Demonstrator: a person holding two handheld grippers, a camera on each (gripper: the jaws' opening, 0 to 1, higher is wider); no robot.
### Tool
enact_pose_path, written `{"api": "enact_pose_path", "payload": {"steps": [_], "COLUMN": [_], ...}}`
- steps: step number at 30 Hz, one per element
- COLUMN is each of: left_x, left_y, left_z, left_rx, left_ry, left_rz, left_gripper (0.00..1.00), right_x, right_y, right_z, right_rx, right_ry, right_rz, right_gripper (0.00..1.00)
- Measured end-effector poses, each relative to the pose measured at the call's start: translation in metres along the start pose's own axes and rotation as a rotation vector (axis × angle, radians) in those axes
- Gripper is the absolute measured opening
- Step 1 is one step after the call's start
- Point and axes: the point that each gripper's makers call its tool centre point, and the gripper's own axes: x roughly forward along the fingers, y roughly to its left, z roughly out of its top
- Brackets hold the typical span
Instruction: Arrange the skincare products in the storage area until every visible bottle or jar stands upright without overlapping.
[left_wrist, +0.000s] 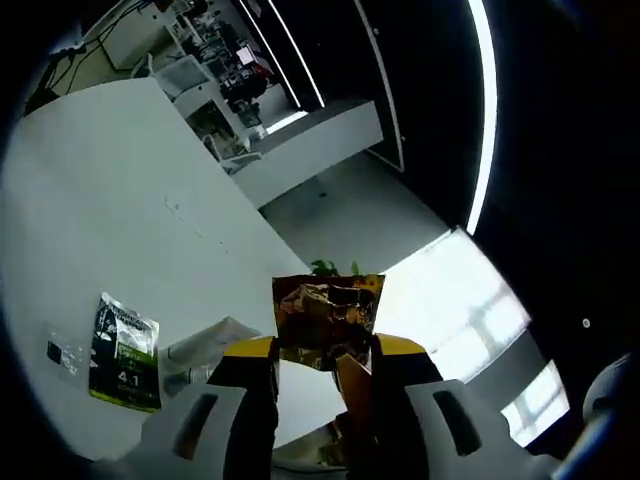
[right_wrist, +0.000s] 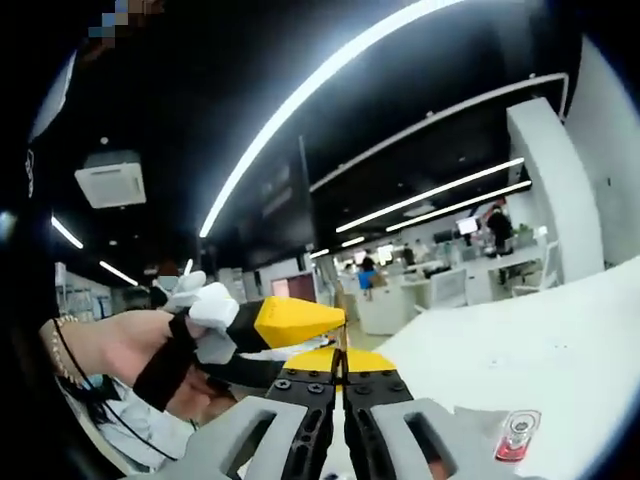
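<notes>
On the white table (left_wrist: 120, 200) in the left gripper view, going left to right, we see a green sachet (left_wrist: 126, 352) lying flat, a pale tube (left_wrist: 205, 345) beside it, then the left gripper (left_wrist: 325, 352) pinching a shiny brown packet (left_wrist: 328, 310) lifted off the surface. In the right gripper view the left gripper (right_wrist: 290, 322) enters beside the right gripper (right_wrist: 341, 375), whose jaws are pressed together on nothing, and a small red-capped item (right_wrist: 516, 436), maybe a jar, lies on the table. We judge the packet is being carried, so next we must set it down upright, apart from the others.

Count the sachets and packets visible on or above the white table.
2: a brown foil packet held by the left hand-held gripper, and a green-and-white sachet lying on the table. Others may be hidden.
</notes>
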Motion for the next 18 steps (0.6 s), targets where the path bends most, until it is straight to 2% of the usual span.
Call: {"api": "enact_pose_path", "payload": {"steps": [4,7,8,13,18], "left_x": [-0.002,-0.006,-0.008,-0.02,-0.031], "left_y": [-0.003,-0.005,-0.005,-0.009,-0.01], "left_z": [-0.004,-0.011,-0.016,-0.016,-0.013], "left_rx": [0.009,0.024,0.032,0.186,0.381], "left_ry": [0.011,0.048,0.082,0.136,0.196], "left_rz": [-0.01,-0.022,-0.027,-0.037,-0.019], "left_gripper": [0.33,0.33,0.33,0.29,0.34], "right_x": [-0.002,-0.006,-0.008,-0.019,-0.028], "right_y": [-0.002,-0.003,-0.005,-0.02,-0.029], "right_z": [0.001,0.001,0.002,-0.002,-0.004], "right_rx": [-0.001,-0.004,-0.005,0.019,0.073], "right_ry": [0.005,0.02,0.015,0.054,0.087], "right_rz": [-0.003,0.002,-0.007,-0.025,-0.012], "right_gripper": [0.0,0.0,0.0,0.0,0.0]}}
